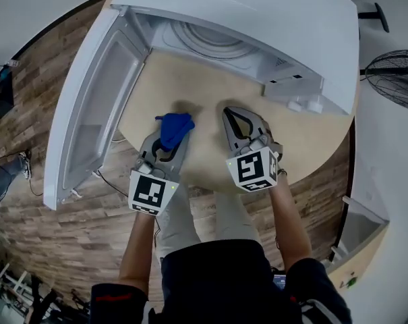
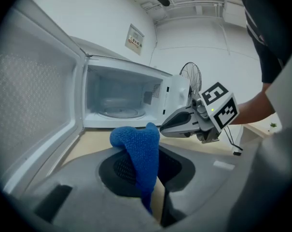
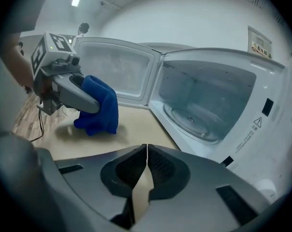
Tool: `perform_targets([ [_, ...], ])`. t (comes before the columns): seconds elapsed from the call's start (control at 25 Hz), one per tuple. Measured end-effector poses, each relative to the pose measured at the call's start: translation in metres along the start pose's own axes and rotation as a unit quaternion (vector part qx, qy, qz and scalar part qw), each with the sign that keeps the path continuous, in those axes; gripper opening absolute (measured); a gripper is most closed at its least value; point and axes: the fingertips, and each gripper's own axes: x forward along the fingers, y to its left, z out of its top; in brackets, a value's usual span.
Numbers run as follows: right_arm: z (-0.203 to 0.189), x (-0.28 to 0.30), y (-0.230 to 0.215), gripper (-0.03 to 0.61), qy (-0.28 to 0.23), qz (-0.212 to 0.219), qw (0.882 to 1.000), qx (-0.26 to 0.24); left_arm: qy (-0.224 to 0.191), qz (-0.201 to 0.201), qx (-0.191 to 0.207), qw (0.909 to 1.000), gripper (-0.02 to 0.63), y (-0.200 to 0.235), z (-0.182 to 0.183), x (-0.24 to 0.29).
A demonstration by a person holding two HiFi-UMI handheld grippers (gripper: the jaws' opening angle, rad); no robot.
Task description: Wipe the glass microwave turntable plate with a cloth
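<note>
A white microwave (image 1: 257, 19) stands on the round beige table (image 1: 204, 93) with its door (image 1: 89, 106) swung open to the left. The glass turntable plate (image 1: 214, 42) (image 2: 120, 112) (image 3: 194, 122) lies inside the cavity. My left gripper (image 1: 170, 137) (image 2: 143, 178) is shut on a blue cloth (image 1: 175, 128) (image 2: 138, 153) (image 3: 96, 108), which bunches above the jaws and hangs between them. My right gripper (image 1: 239, 123) (image 3: 146, 151) is shut with nothing in it, its tips touching. Both hover over the table in front of the microwave opening, side by side.
The open door (image 2: 34, 110) flanks the left gripper on its left. A standing fan (image 1: 396, 79) is at the right. A cable runs off the table edge onto the wooden floor (image 1: 62, 228). A beige cabinet (image 1: 359, 248) stands lower right.
</note>
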Motion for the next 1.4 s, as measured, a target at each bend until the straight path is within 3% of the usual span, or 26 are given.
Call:
perform_targets([
  [0.2,-0.007,0.020,-0.005,0.012,0.003,-0.006,1.000,-0.014,-0.010,0.013,-0.007,0.9998,0.054,0.012,-0.006,0.007],
  [0.6,-0.003,0.045,-0.019,0.014,0.002,-0.046,0.997,-0.065,-0.040,0.017,0.023,0.9988,0.054,0.027,-0.007,0.022],
  [0.68,-0.006,0.048,-0.025,0.045,0.007,-0.053,0.996,-0.066,-0.045,0.016,0.025,0.9985,0.054,0.031,-0.007,0.024],
  [1.04,0.002,0.059,-0.050,0.184,-0.034,-0.106,0.993,-0.050,-0.061,0.020,0.031,0.9974,0.054,0.047,0.000,0.036],
  [1.4,0.011,0.064,-0.070,0.201,-0.053,-0.143,0.988,0.008,-0.064,0.038,0.046,0.9962,0.054,0.062,0.014,0.055],
])
